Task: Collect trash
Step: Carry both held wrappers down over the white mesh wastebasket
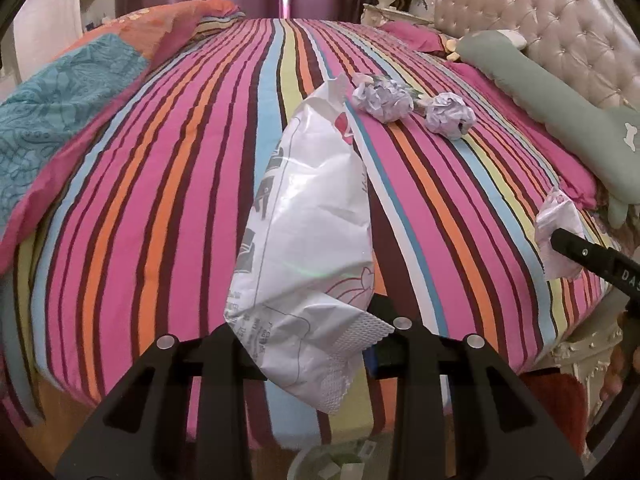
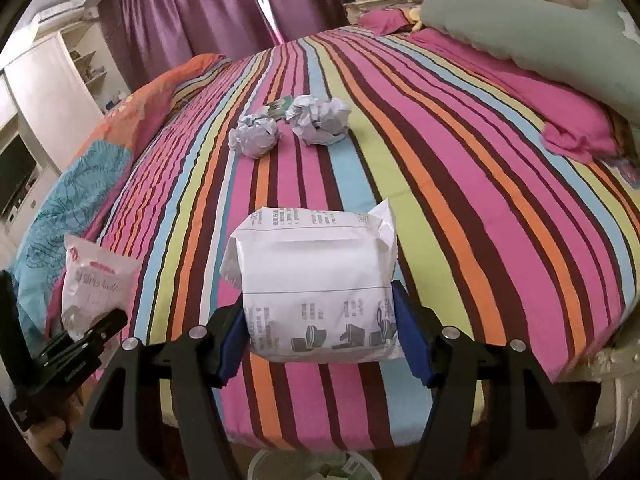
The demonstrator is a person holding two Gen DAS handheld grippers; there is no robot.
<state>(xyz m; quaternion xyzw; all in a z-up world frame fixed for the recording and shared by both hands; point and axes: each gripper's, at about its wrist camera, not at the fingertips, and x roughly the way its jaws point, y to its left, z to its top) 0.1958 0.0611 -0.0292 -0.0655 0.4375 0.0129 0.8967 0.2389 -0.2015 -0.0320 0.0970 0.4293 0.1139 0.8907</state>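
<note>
Both grippers are hovering over the near edge of the striped bed [image 2: 460, 184], each one carrying a piece of trash. The left gripper [image 1: 320, 344] is gripping a white plastic packet [image 1: 308, 216], its jaws pinched together on the packet's crimped lower end, so the packet is standing up and leaning away toward twelve o'clock in the left wrist view. The right gripper [image 2: 324, 344] is holding a second white packet with printed pictograms [image 2: 320, 280]; its jaws are clamped on the packet's two sides, blue pads pressing in at nine and three o'clock.

From the right wrist view, the left gripper is showing at eight o'clock with its packet sticking up from the jaws. From the left wrist view, the right gripper is poking in at three o'clock with its packet at the tip.

Further up the bed, two crumpled paper balls [image 2: 256, 136] [image 2: 320, 120] are lying just beside each other, at about twelve o'clock from the right gripper, with a small green scrap [image 2: 280, 106] tucked between them at the far side. A green bolster pillow [image 1: 560, 96] is lying along the tufted headboard [image 1: 560, 24] at two o'clock. A rim of a bin [image 2: 304, 464] is peeking in at six o'clock, below the jaws.
</note>
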